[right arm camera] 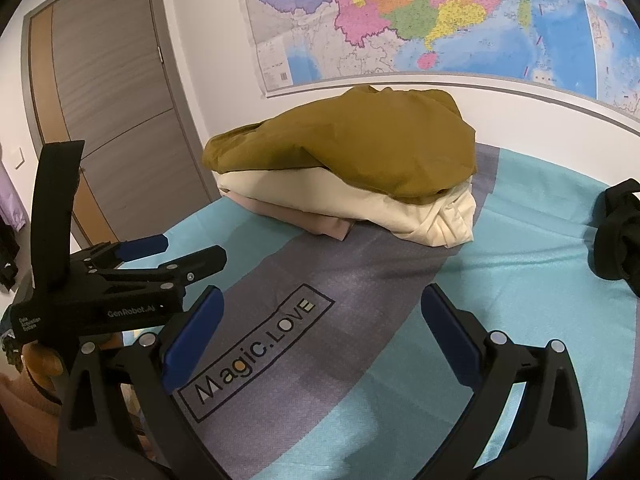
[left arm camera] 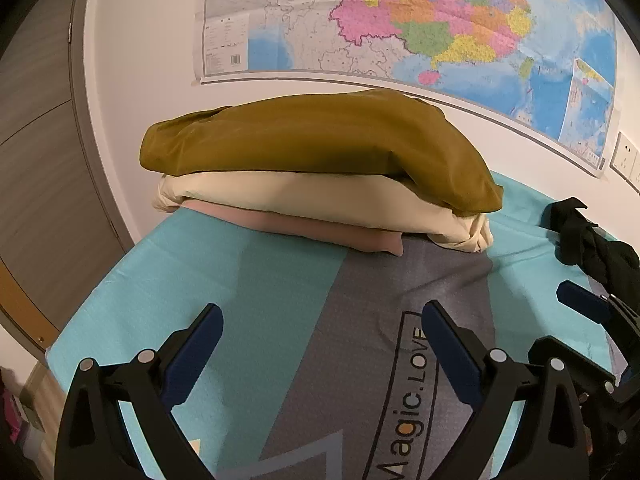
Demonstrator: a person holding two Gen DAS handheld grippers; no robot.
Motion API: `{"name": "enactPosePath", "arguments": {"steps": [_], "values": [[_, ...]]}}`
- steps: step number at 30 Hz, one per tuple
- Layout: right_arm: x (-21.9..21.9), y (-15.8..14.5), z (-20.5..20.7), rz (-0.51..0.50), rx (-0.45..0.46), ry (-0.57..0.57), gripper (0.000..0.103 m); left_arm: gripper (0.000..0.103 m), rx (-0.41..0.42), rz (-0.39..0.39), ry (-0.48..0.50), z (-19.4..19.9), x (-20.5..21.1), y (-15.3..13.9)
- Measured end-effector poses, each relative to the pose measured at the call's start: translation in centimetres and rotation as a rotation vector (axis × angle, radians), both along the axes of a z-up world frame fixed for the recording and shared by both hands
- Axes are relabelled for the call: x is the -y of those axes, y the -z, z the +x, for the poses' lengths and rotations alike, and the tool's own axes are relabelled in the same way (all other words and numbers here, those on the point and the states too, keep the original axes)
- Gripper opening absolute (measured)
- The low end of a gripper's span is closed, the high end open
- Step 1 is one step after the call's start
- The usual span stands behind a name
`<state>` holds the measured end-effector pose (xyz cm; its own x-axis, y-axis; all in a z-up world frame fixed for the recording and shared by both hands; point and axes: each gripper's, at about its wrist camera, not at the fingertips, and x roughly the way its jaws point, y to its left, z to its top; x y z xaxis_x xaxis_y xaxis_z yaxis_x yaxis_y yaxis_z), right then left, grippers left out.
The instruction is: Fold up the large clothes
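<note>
A stack of folded clothes lies at the back of the bed by the wall. A mustard garment (left arm camera: 320, 144) (right arm camera: 352, 148) is on top, a cream one (left arm camera: 288, 192) (right arm camera: 380, 208) is under it, and a pink one (left arm camera: 312, 228) (right arm camera: 316, 226) is at the bottom. A crumpled black garment (left arm camera: 592, 240) (right arm camera: 616, 236) lies to the right, apart from the stack. My left gripper (left arm camera: 320, 320) (right arm camera: 195, 249) hangs open over the bedcover, holding nothing. My right gripper (right arm camera: 320, 308) is open and empty too, beside the left one; one of its fingers (left arm camera: 580, 304) shows at the right edge.
The teal and grey bedcover (left arm camera: 240, 280) (right arm camera: 500, 280) carries a "Magic.LOVE" print (right arm camera: 256, 352) below both grippers. A wall map (left arm camera: 400, 20) hangs behind the stack. A grey door (right arm camera: 112, 100) stands to the left, wall sockets (left arm camera: 626, 158) to the right.
</note>
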<state>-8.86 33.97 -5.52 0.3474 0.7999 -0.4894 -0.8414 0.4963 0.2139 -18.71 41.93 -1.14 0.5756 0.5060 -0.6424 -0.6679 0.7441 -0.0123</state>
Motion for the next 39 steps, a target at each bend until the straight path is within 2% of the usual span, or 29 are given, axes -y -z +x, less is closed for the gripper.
{"name": "enactPosePath", "arguments": {"steps": [39], "values": [[-0.42,0.12,-0.13,0.013,-0.024,0.002,0.097,0.096,-0.009,-0.003,-0.001,0.0,-0.13,0.58]]}}
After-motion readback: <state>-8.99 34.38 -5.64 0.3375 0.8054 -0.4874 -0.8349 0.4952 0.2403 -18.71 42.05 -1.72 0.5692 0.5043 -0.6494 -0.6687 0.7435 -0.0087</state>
